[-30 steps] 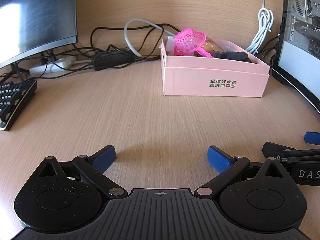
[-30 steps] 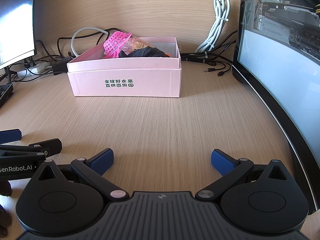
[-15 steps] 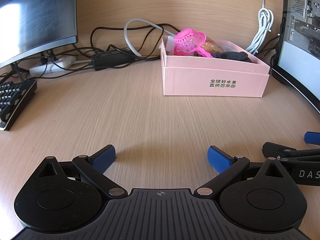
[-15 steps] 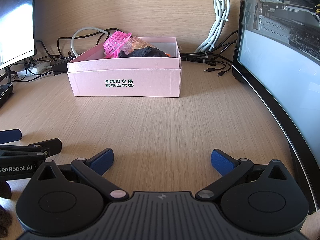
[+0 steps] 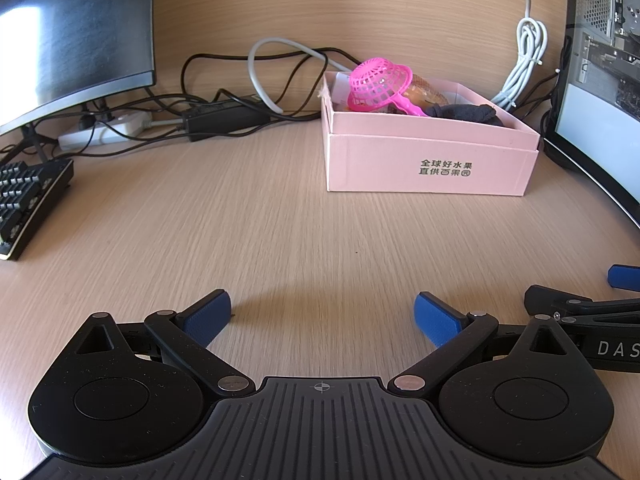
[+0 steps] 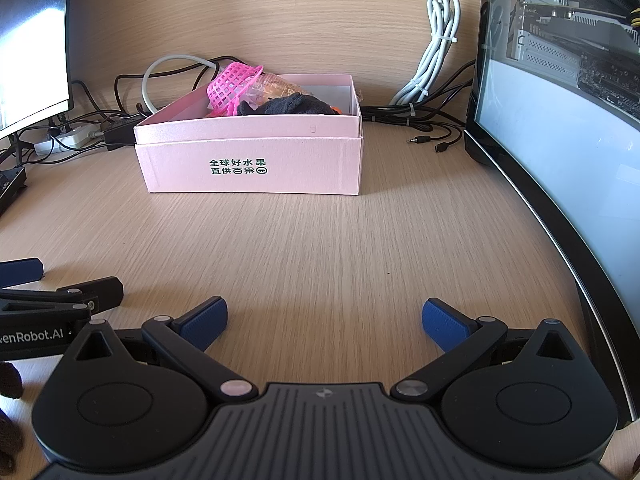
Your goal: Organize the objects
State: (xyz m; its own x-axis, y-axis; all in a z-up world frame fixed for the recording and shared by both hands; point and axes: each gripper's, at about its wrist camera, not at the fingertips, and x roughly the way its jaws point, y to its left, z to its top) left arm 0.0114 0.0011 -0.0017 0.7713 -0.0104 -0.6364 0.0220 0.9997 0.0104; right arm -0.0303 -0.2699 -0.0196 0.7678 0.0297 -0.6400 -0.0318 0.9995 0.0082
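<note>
A pink cardboard box (image 5: 428, 164) stands on the wooden desk, also in the right wrist view (image 6: 252, 168). Inside it lie a pink plastic strainer (image 5: 378, 84) (image 6: 232, 84), a dark cloth (image 5: 464, 113) (image 6: 288, 105) and a clear wrapped item (image 6: 280, 82). My left gripper (image 5: 323, 312) is open and empty, low over the desk well in front of the box. My right gripper (image 6: 325, 318) is open and empty, beside the left one, also short of the box.
A monitor (image 5: 72, 28) and a black keyboard (image 5: 28, 200) stand at the left. A power strip (image 5: 104, 130) and cables (image 5: 240, 108) lie behind. A second curved monitor (image 6: 560, 152) lines the right side. Loose plugs (image 6: 432, 142) lie near it.
</note>
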